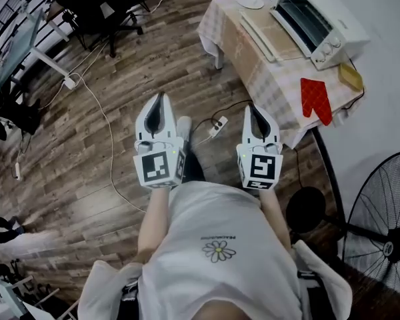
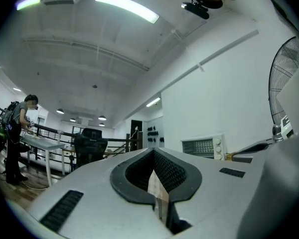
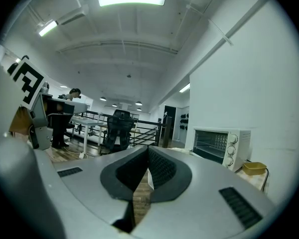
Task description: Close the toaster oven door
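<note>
I am working in an open-plan office or lab space. Indicators: wood-plank floor point(image 1: 87, 145), black office chair point(image 3: 118, 128), white desk point(image 3: 92, 118), ceiling strip light point(image 3: 132, 0), loose cable point(image 1: 109, 132) across the floor, standing fan point(image 1: 380, 225) beside a white wall point(image 1: 387, 79).

Toaster oven point(image 1: 320, 20) on table point(image 1: 267, 79), ahead and right of both pairs of jaws; mitt point(image 1: 315, 100) at the table's nearer edge; fan point(image 1: 380, 232) right, behind them.

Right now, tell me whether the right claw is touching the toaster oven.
Apart. The head view shows the right claw over the floor, short of the table, with the toaster oven well beyond it.
</note>
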Tool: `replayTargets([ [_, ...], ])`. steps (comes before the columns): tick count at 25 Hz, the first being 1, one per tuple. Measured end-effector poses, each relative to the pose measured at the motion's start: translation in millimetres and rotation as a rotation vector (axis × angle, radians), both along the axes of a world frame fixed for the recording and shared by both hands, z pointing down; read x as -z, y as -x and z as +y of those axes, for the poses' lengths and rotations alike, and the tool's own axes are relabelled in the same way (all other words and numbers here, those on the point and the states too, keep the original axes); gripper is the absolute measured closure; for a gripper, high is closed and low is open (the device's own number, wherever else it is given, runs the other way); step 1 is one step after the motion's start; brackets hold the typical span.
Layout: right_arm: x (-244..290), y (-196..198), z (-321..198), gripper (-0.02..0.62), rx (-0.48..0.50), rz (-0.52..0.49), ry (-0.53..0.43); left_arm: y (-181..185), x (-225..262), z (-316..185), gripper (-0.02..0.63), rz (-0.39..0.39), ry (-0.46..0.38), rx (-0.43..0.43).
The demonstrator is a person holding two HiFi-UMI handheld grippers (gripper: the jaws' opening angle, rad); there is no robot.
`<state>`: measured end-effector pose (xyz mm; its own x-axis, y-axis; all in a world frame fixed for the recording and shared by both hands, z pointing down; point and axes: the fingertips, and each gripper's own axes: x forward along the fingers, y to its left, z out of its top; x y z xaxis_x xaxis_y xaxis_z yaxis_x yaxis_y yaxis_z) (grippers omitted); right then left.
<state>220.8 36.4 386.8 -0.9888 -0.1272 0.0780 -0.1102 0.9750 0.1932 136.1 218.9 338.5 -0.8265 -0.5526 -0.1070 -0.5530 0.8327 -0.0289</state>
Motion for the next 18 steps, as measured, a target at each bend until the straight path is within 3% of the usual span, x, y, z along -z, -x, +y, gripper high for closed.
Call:
replayTargets([
  [9, -10, 53, -19, 0.586, -0.08, 0.041, -0.013, 79, -8, -28, 0.591, 0.028, -0.028, -0.072],
  [18, -5, 148, -17, 0.586, -0.104, 0.04, 0.022, 175, -10, -47, 0.591, 0.029, -0.006, -0.117],
])
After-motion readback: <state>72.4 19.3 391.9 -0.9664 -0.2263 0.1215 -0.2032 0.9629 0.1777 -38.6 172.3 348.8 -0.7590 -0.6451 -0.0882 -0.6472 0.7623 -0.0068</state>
